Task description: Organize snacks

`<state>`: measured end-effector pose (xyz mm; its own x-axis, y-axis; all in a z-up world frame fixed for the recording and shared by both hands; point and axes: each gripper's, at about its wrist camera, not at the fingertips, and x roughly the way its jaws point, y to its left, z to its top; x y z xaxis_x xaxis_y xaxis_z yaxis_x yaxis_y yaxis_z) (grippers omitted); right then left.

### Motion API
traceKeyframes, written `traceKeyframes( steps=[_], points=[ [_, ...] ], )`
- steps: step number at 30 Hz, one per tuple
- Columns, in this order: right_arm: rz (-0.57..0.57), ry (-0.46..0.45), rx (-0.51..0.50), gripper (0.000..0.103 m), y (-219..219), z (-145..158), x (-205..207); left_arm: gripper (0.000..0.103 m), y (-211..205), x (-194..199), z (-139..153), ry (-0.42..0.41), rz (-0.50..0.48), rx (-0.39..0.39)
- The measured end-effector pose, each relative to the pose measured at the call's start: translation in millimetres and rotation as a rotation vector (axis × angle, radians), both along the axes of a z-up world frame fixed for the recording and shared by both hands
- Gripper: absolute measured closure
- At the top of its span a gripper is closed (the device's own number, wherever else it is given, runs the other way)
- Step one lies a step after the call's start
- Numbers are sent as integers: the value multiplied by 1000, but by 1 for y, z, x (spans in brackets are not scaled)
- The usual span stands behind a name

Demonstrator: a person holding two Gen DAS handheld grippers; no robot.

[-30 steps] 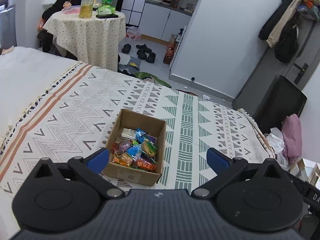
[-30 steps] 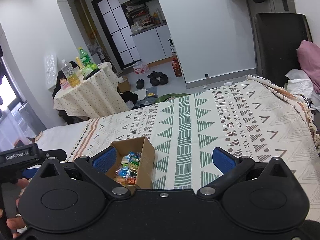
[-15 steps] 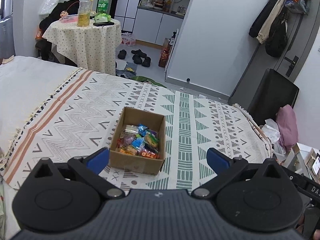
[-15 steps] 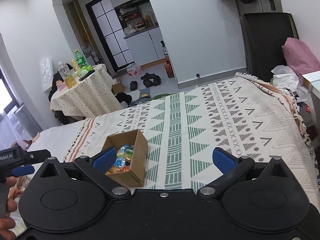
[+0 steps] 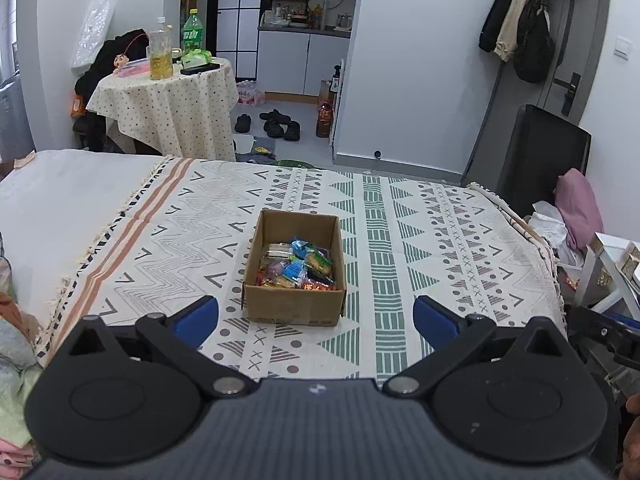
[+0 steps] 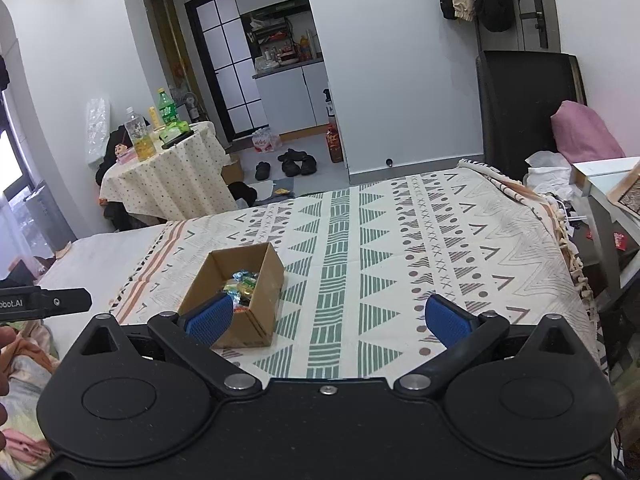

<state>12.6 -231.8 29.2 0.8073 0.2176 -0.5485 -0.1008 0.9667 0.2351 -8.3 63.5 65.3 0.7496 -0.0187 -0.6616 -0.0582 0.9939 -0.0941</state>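
A patterned bedspread (image 5: 400, 216) carries only a cardboard box (image 5: 294, 276) at its centre; wrapped snacks (image 5: 298, 268) lie inside it, suggesting the sorting is essentially finished. Left tool (image 5: 316, 316) and right tool (image 6: 326, 318), both spread and empty, hover short of the box.

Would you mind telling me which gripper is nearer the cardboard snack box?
Probably left, though it's close. The left gripper faces the cardboard snack box squarely; the right gripper sits off to its right.

Patterned bedspread (image 5: 400, 208) covers the bed; beyond it — round table (image 5: 168, 100) bearing bottles (image 5: 194, 34); shoes (image 5: 276, 122) on floor.
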Motion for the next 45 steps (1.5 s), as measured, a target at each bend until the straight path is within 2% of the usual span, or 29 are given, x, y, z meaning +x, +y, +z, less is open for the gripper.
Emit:
traceKeyframes(
  steps=[8, 45],
  points=[
    [51, 2, -20, 0, 6, -1, -15, 0, -8, -11, 0, 2, -36, 48],
    [62, 3, -16, 0, 6, -2, -25, 0, -11, -17, -3, -9, -38, 51]
  ],
)
